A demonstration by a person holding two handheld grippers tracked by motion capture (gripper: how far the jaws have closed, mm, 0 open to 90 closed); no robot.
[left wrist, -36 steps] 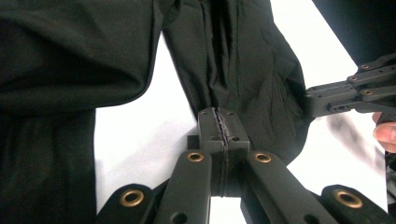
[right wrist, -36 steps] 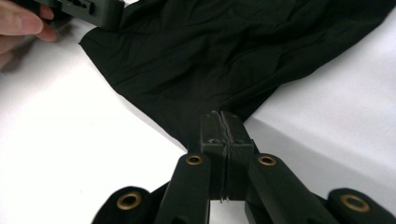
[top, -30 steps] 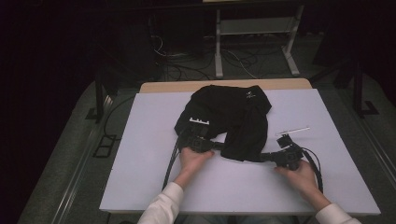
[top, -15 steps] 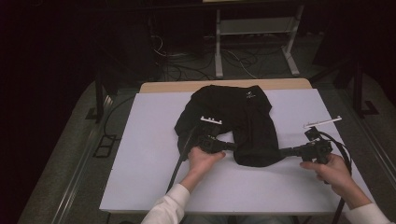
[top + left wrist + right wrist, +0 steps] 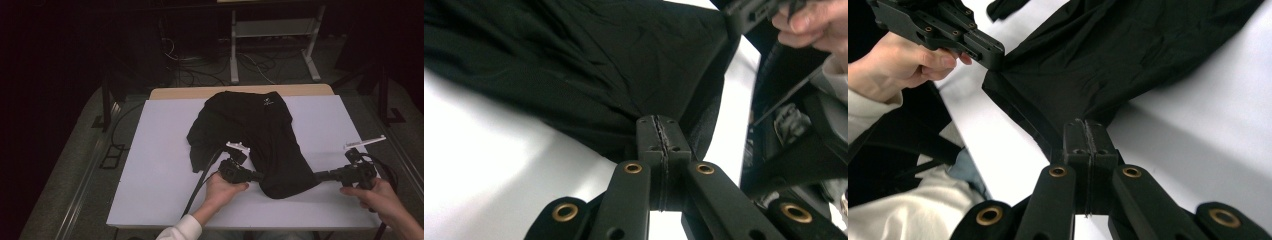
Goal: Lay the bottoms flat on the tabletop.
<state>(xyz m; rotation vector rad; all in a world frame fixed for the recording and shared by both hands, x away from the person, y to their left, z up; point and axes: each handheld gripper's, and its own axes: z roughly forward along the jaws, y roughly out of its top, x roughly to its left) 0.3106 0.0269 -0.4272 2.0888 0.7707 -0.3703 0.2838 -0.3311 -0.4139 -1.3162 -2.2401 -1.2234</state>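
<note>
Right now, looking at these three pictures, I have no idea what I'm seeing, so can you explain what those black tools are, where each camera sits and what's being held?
A person sits at a white table and holds a hand tool in each hand: a gripper with two black jaws. The wide picture comes from a camera above the table. The other two come from cameras riding on the tools, looking along their jaws. On the table lies a black garment, crumpled, with a small white logo near its far edge. The left gripper and the right gripper are both shut on the garment's near hem, one at each end, so that edge is stretched between them. The close-ups show the cloth pinched between the closed jaws.
</note>
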